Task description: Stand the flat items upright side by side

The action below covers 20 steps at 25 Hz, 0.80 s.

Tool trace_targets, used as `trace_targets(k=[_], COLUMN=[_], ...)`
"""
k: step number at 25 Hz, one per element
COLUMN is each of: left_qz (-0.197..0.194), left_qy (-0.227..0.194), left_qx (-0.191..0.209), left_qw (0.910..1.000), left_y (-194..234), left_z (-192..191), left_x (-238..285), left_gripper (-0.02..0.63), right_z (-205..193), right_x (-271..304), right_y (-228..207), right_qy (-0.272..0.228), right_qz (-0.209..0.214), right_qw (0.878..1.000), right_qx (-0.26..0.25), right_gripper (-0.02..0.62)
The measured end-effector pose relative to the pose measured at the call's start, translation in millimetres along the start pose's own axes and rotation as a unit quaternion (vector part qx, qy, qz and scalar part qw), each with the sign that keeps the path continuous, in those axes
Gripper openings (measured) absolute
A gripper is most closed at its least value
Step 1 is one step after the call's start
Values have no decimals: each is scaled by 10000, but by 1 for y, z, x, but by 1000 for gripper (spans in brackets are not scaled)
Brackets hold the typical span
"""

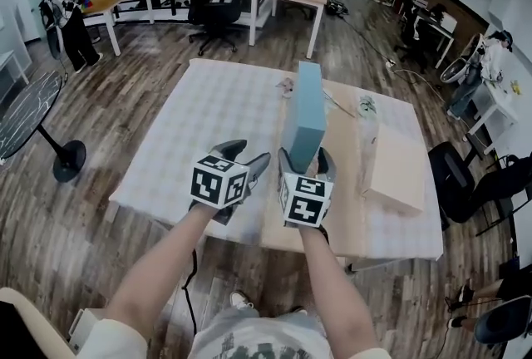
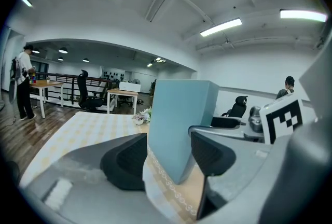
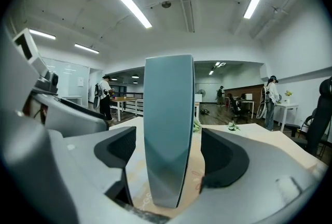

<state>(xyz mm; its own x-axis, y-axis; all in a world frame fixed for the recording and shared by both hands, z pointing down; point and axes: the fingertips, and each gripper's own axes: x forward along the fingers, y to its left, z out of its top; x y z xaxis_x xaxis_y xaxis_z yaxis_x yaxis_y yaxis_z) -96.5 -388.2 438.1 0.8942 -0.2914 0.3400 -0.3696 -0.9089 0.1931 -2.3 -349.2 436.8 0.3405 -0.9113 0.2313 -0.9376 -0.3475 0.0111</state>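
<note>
- The right tongs (image 1: 303, 159) are nearest the work: their jaws stand wide on either side of the near edge of a blue book (image 1: 307, 112), with a gap on each side, so nothing is gripped
- The left tongs (image 1: 241, 162) hover just to the left of them, jaws also wide and empty; the book lies ahead and to their right
- The book stands upright on a brown sheet (image 1: 341, 208) on the surface (image 1: 208, 125), thin edge towards the person, broad faces to left and right
- Further right, a tan box (image 1: 399, 174) lies flat; I judge it the next to stand beside the book, and the right hand is nearer
</note>
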Motion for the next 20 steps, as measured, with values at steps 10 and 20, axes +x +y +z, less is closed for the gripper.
trace_targets(k=[10, 20], left_qz=[354, 110], left_qy=[-136, -10], left_qx=[89, 340], left_qw=[9992, 9994], left_y=[-50, -169], left_z=[6, 3], left_x=[-11, 26], left_gripper=[268, 268], right_z=[2, -9], right_x=[-59, -134], right_y=[-47, -155], right_qy=[-107, -75], right_qz=[548, 505], right_qw=[9979, 9976], right_qx=[315, 472], right_gripper=[380, 380])
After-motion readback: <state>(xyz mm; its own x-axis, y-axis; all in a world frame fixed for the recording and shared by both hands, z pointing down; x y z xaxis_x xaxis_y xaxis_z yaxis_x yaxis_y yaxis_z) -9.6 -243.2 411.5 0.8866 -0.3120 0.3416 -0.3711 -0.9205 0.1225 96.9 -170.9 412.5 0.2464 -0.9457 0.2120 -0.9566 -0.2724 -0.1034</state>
